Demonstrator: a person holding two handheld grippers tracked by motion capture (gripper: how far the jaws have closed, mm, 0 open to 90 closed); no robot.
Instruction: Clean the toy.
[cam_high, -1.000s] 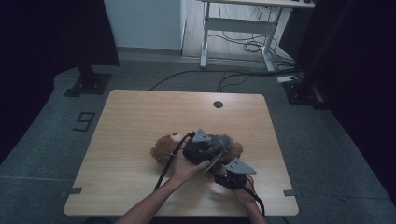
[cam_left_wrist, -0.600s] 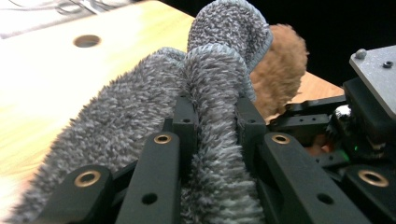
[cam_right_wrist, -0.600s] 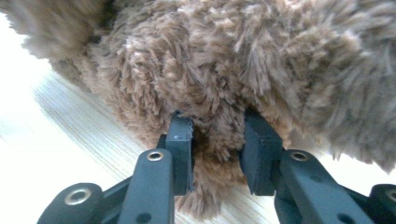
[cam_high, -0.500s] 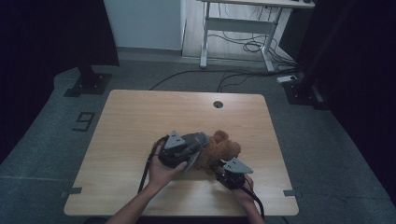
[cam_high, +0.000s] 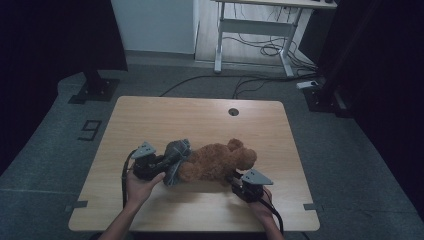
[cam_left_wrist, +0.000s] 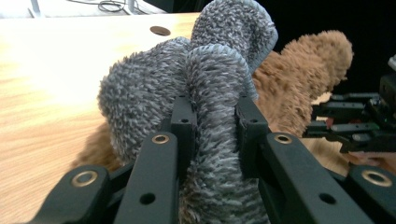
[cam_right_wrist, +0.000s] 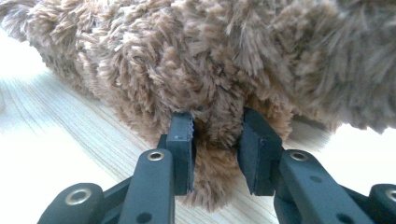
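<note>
**Both grippers clamped: one on the grey cloth, one on the teddy bear**

I have my left gripper (cam_left_wrist: 212, 116) squeezed onto a thick fold of the fuzzy grey cloth (cam_left_wrist: 196, 84), the jaws nearly together with the pile bulging out above them. My right gripper (cam_right_wrist: 215, 135) is pinched onto a tuft of the brown teddy bear (cam_right_wrist: 210, 56), low down near the tabletop; I think it is a leg or foot, though the fur is too close to the lens for me to be sure.

From above, the teddy bear (cam_high: 217, 161) lies on its side near the front middle of the wooden table (cam_high: 200, 115), head toward my right. The grey cloth (cam_high: 175, 156) bunches at its left end, touching or wrapped on the body, with the left gripper (cam_high: 159, 164) just beside it and the right gripper (cam_high: 239, 184) at the bear's front edge.

The risk I see is slippage. Both holds are on soft pile rather than anything firm, so a hard pull apart could strip the fur from the right jaws, or drag the whole bear along with the cloth if it catches on a limb.
</note>
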